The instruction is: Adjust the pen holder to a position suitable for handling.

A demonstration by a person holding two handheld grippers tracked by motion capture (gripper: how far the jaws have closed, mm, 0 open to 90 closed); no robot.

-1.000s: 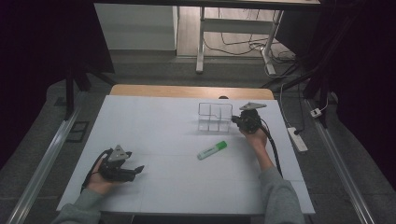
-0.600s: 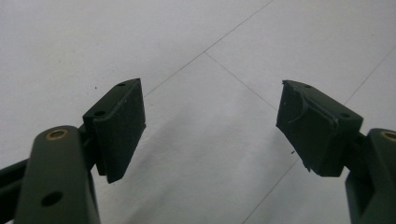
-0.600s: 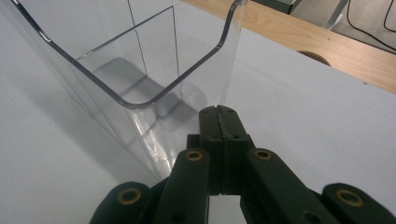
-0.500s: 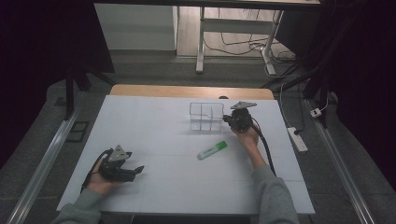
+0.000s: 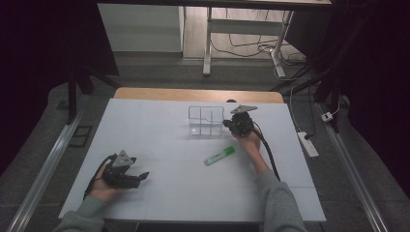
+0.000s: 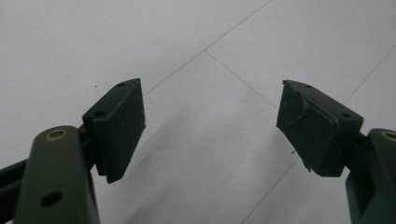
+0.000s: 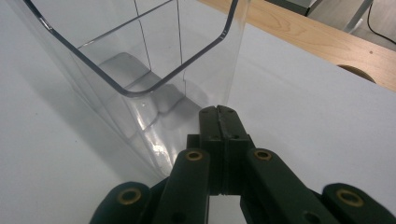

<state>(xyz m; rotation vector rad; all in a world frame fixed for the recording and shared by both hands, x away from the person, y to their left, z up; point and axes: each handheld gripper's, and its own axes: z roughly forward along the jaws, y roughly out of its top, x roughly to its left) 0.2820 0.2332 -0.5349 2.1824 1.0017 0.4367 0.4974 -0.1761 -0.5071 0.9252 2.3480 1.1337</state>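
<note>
Right claw (image 5: 227,125) has its jaws pressed together on nothing, tips touching the near wall of the clear divided organizer (image 5: 206,120), seemingly to nudge it. Left claw (image 5: 140,177) rests spread wide and empty on the white surface (image 5: 159,140), well apart. A green marker (image 5: 219,155) lies just behind the right claw, toward the person. Pushing low on the wall, slowly, should keep the light box from tipping.

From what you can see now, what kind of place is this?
Probably a lab or recording room, not a home: a white table ringed by dark curtains, cables on the floor behind, and a person working two handheld grippers, left and right.
</note>
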